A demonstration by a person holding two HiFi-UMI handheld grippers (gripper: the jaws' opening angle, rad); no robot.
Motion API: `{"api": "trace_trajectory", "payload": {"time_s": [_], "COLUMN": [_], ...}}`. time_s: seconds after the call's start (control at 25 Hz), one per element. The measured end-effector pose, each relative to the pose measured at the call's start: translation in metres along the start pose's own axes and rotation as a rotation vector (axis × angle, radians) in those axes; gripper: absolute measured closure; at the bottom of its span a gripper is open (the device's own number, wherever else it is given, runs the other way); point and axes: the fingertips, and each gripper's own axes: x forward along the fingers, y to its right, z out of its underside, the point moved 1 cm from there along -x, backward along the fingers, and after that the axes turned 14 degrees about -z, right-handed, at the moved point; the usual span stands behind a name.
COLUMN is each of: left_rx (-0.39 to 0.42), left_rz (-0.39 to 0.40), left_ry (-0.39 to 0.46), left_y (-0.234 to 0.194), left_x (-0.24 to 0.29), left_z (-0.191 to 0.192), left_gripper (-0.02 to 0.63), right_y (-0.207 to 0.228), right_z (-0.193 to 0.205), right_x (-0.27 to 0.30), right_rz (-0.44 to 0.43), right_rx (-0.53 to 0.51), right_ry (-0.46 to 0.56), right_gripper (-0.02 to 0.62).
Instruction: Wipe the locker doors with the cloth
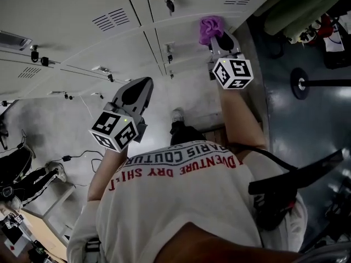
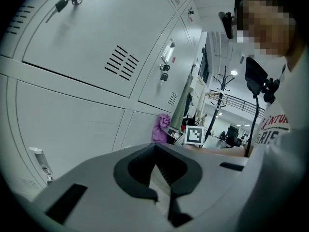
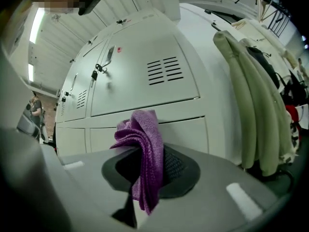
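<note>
Head view: your right gripper (image 1: 219, 37) is clamped on the purple cloth (image 1: 211, 27). The bunched cloth is up against the locker doors (image 1: 71, 15), low on the end column; you cannot tell whether it touches. Your left gripper (image 1: 140, 86) hangs well apart from it, jaws together and empty, in front of the next doors over. Latches (image 1: 169, 53) stick out along the door seams. A round stand base (image 1: 300, 84) sits on the floor to your right, and cables (image 1: 74, 158) trail to your left.

Left gripper view: jaws closed on nothing. The cloth (image 2: 161, 128) shows far along the locker row, beside the right gripper's marker cube (image 2: 194, 135). A key bunch (image 2: 164, 74) dangles from one door.

Right gripper view: the cloth (image 3: 145, 149) stands folded between the jaws, its top over the seam below a vented door (image 3: 145, 76). Pale coats (image 3: 251, 105) hang just beside the end locker.
</note>
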Motion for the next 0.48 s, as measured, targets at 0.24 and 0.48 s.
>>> {"api": "trace_trajectory", "payload": {"time_s": [0.24, 0.48], "left_rx": [0.002, 0.002], "left_rz": [0.017, 0.021], "left_ry": [-0.007, -0.011], "left_y": [0.005, 0.006], "left_x": [0.005, 0.004], "left_z": [0.001, 0.002], "left_gripper": [0.607, 0.607], "right_y": [0.054, 0.081], "right_z": [0.0, -0.001], "right_x": [-0.031, -0.047], "right_rz": [0.137, 0.201], "right_rx": [0.036, 0.036], "right_ry": [-0.004, -0.014], "right_gripper": [0.545, 0.545]}}
